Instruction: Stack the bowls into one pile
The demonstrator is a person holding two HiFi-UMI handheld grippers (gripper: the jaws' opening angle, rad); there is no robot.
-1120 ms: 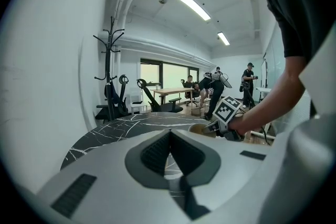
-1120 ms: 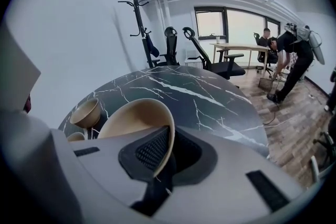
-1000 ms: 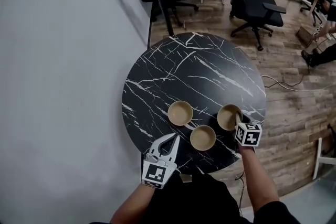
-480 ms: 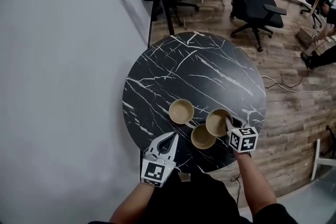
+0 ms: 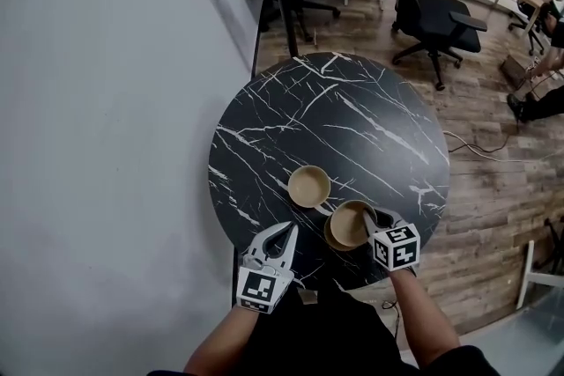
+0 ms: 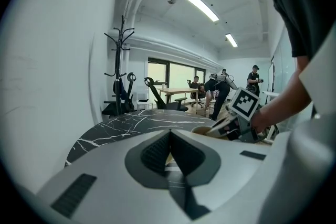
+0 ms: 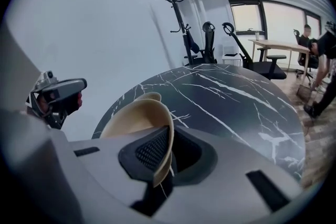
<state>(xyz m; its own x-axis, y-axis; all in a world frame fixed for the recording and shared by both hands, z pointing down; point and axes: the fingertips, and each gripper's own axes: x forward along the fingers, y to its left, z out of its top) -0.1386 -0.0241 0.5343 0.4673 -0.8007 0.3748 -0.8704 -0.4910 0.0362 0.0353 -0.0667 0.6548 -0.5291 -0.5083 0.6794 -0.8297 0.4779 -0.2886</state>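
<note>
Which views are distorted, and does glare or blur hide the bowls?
Head view: even light, sharp; tan bowl and far bowl both clear, no glare on the table. Left gripper view: strong fisheye bending, black corners, bright ceiling lights. Right gripper view: same fisheye; the tan bowl's rim looms close, slightly soft.

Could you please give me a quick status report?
Left gripper shut, empty. Right gripper shut on held bowl at its rim, over second bowl. Third bowl sits apart. No obstruction seen.
</note>
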